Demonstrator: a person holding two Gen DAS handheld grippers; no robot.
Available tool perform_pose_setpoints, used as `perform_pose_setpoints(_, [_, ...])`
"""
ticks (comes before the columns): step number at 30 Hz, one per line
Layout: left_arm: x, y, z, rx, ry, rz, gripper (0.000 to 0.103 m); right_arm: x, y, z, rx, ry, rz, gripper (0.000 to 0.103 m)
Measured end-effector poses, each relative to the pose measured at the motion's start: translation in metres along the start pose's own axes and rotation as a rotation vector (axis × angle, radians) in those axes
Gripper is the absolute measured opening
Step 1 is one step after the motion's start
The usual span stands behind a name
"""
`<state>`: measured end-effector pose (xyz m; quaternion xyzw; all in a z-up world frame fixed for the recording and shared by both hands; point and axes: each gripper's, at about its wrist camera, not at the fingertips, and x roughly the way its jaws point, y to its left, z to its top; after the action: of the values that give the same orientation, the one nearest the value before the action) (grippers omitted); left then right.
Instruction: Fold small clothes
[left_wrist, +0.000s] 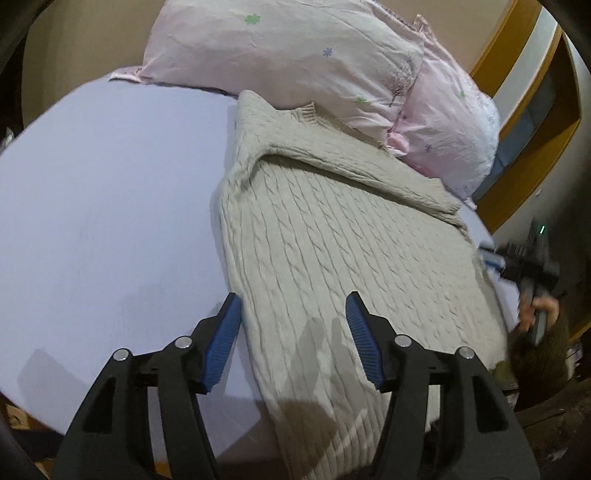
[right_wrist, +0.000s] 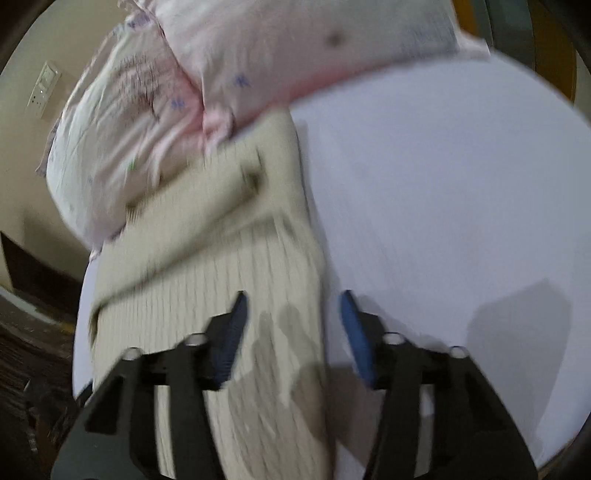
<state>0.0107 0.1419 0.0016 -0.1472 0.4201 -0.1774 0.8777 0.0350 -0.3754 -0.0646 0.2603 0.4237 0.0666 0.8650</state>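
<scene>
Sweater (left_wrist: 332, 236): beige cable knit, lying flat on the bed (left_wrist: 103, 206), collar at the far end against the pillows (left_wrist: 295, 62), hem at the near edge and spilling slightly over it. One sleeve is folded diagonally across the chest, so the piece is already narrowed into a long strip; you likely have the lengthwise fold left to make.

Left gripper (left_wrist: 293, 332): jaws open, holding nothing. You have it above the near left side of the sweater, one finger over the bare sheet and the other over the knit, so it straddles the left edge. That placing suits a pinch on the hem corner.

Right gripper (right_wrist: 291, 328): jaws open, empty. Its own view is blurred, but it too straddles a long edge of the sweater, one finger over knit, one over sheet. In the left view it shows only as a dark smear at the far right side, in your hand.

Pillows: two, pink with small flowers, stacked at the head of the bed. They crowd the collar, so lifting the hem toward them leaves you little room.
</scene>
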Motion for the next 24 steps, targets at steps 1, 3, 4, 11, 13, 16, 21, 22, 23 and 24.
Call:
perform_pose_setpoints(1, [-0.003, 0.001, -0.005, -0.010, -0.002, -0.018, 0.054, -0.008, -0.004, -0.013, -0.003, -0.008, 0.026, 0.040])
perform_pose_setpoints(3, [-0.009, 0.003, -0.017, -0.039, -0.001, -0.060, 0.043, -0.017, -0.009, -0.040, -0.007, 0.051, 0.126, 0.032])
perform_pose_setpoints(4, [-0.013, 0.003, -0.025, -0.061, 0.004, -0.092, 0.036, -0.020, -0.010, -0.052, -0.009, 0.079, 0.174, 0.032])
perform_pose_setpoints(11, [-0.022, -0.003, -0.058, -0.130, 0.057, -0.246, 0.019, -0.039, -0.027, -0.122, -0.001, 0.199, 0.477, 0.025])
perform_pose_setpoints(13, [-0.022, -0.007, -0.060, -0.131, 0.068, -0.249, 0.013, -0.040, -0.025, -0.129, -0.022, 0.219, 0.480, 0.007])
perform_pose_setpoints(16, [-0.020, -0.009, -0.049, -0.145, 0.073, -0.289, 0.007, -0.046, -0.015, -0.114, -0.018, 0.183, 0.525, 0.007])
perform_pose_setpoints(21, [-0.028, -0.017, 0.042, -0.061, -0.096, -0.223, 0.007, -0.066, 0.016, -0.026, -0.059, -0.047, 0.572, 0.007])
perform_pose_setpoints(22, [-0.025, -0.017, 0.060, -0.057, -0.129, -0.201, 0.007, -0.066, 0.020, -0.003, -0.056, -0.098, 0.570, 0.007])
perform_pose_setpoints(23, [-0.016, -0.015, 0.087, -0.060, -0.173, -0.169, 0.007, -0.059, 0.025, 0.022, -0.038, -0.142, 0.567, 0.007])
perform_pose_setpoints(24, [-0.005, -0.012, 0.110, -0.068, -0.205, -0.139, 0.007, -0.051, 0.025, 0.042, -0.009, -0.170, 0.569, 0.007])
